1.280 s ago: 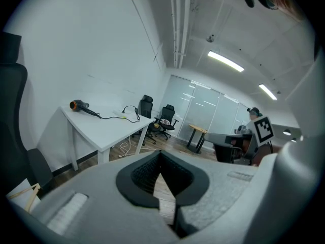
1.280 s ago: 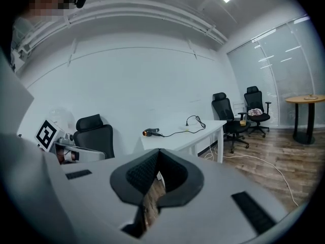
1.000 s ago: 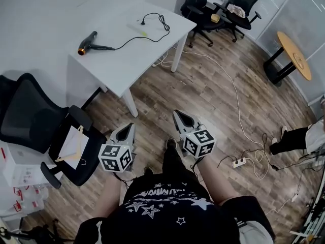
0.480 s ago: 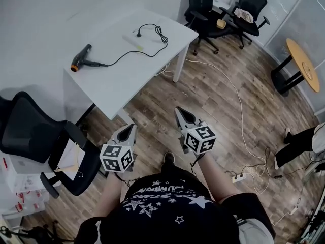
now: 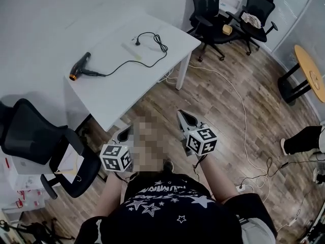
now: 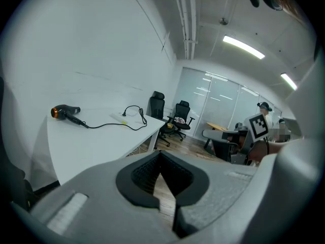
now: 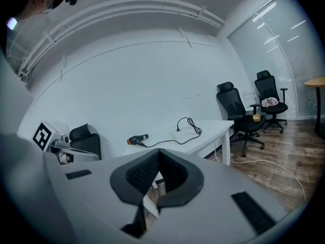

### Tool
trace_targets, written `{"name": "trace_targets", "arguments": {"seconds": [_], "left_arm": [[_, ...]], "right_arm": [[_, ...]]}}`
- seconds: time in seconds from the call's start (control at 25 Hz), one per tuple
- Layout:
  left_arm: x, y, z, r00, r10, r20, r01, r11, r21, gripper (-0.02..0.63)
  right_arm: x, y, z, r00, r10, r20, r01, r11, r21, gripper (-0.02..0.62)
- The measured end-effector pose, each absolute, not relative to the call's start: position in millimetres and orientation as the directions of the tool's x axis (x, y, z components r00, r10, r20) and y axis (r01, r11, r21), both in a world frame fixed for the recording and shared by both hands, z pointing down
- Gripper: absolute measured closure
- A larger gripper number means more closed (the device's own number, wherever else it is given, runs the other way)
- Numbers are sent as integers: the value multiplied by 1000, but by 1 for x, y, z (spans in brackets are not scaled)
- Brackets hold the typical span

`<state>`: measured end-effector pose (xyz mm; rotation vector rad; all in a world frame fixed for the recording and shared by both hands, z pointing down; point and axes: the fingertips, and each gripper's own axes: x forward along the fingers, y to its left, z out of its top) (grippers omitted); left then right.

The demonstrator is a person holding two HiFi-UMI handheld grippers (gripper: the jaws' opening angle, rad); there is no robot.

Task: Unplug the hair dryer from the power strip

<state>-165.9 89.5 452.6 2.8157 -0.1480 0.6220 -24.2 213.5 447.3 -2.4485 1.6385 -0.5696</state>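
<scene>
A black hair dryer (image 5: pixel 80 68) with an orange nozzle lies on the white table (image 5: pixel 117 93) near its left end. Its black cord runs right, loops, and ends in a plug (image 5: pixel 137 42) at the white power strip (image 5: pixel 130 49). Both grippers are held over the wooden floor, short of the table and pointing toward it. The left gripper (image 5: pixel 123 134) is shut and empty, its tip partly hidden. The right gripper (image 5: pixel 181 115) is shut and empty. The hair dryer (image 6: pixel 62 111) and strip (image 6: pixel 121 116) show far beyond the left gripper (image 6: pixel 160 154). The dryer (image 7: pixel 136 139) also lies far ahead of the right gripper (image 7: pixel 158 152).
A black office chair (image 5: pixel 30 136) holding papers stands left of me. Two more chairs (image 5: pixel 208 9) stand behind the table's right end. A white cable (image 5: pixel 244 116) snakes over the floor to another power strip (image 5: pixel 246 188). A person's leg (image 5: pixel 302 139) and a round wooden table (image 5: pixel 312 78) are at right.
I have walked toward the table; it sits nearer and lower in the head view. Both grippers came along with me, still shut and side by side.
</scene>
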Motion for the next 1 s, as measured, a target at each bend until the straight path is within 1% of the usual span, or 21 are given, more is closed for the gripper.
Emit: {"name": "trace_targets", "arguments": {"seconds": [0.28,0.48,0.8,1.0], "left_arm": [[-148,81,446,900,-75,429,-181,-960,213,599],[-137,64,458,896,-74,438,-196,-950,241,600],[-79,29,474,898,-24,439,-161,-947,278,599],[-40,-4,479,898,5,439,-141,-944,299,600]], "right_arm": [[-3,198,453,295,-925,240,-871,-363,-332,586],[4,177,457,286,-927,244,-870,-358,-339,586],[55,165,464,349,-896,275,-848,-427,-313,586],[96,135,461,373,-881,291,-841,-453,-296,586]]}}
